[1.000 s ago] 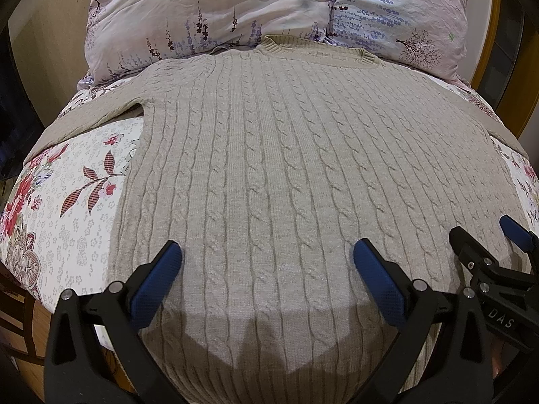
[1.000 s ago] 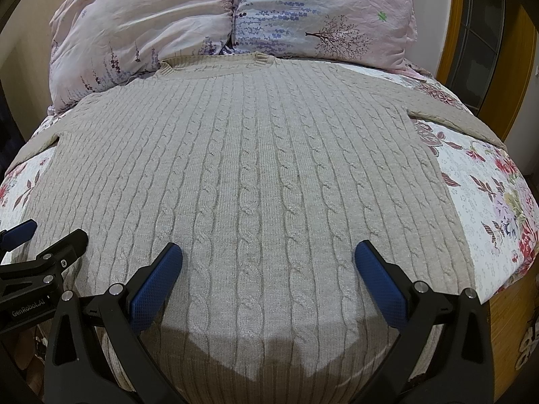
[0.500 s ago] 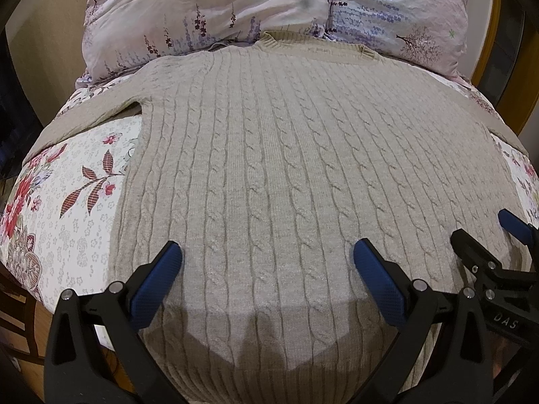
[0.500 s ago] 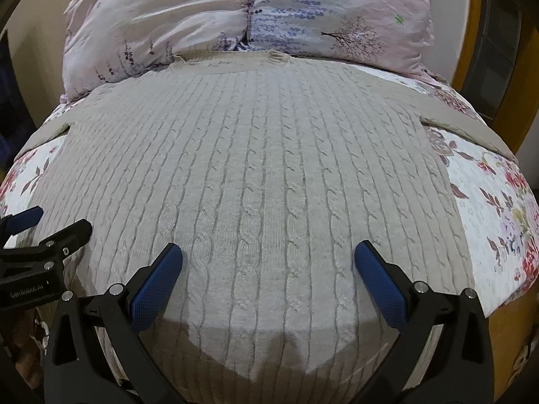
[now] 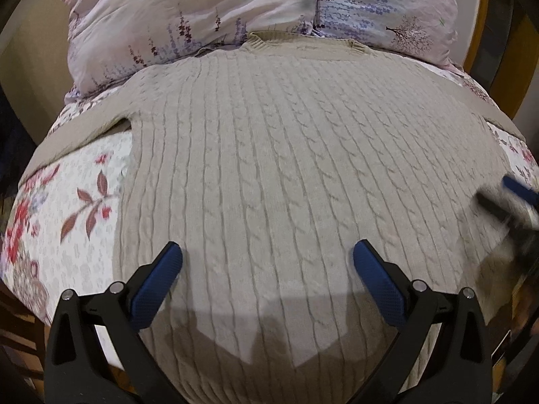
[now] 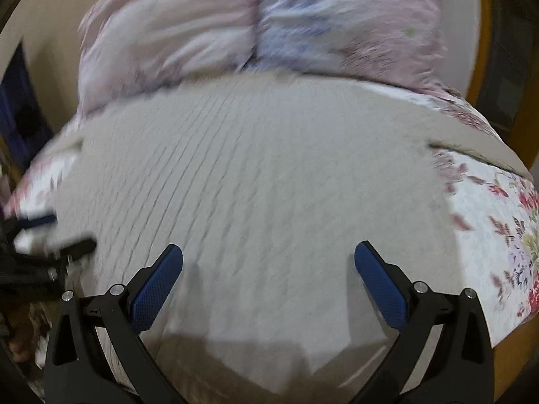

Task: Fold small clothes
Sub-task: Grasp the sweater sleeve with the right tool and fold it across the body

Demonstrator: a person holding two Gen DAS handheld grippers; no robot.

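A beige cable-knit sweater (image 5: 286,155) lies flat on the bed, collar (image 5: 303,42) toward the pillows, sleeves spread to both sides. My left gripper (image 5: 267,262) is open above the sweater's lower left half, nothing between its blue pads. In the left wrist view my right gripper (image 5: 505,202) shows blurred at the right edge. The right wrist view is motion-blurred: the sweater (image 6: 269,175) fills it and my right gripper (image 6: 268,262) is open over the lower right half. There my left gripper (image 6: 50,235) appears at the left edge.
Two pale floral pillows (image 5: 269,10) lie behind the collar. A floral bedsheet (image 5: 67,202) shows left of the sweater, and its other side (image 6: 498,235) on the right. A wooden bed frame (image 5: 485,33) stands at the back right. The bed's near edge is under the grippers.
Both grippers have moved forward over the sweater toward the pillows. The right one is moving fast and swinging rightward, blurring its view. Both stay open; the sweater has not moved.
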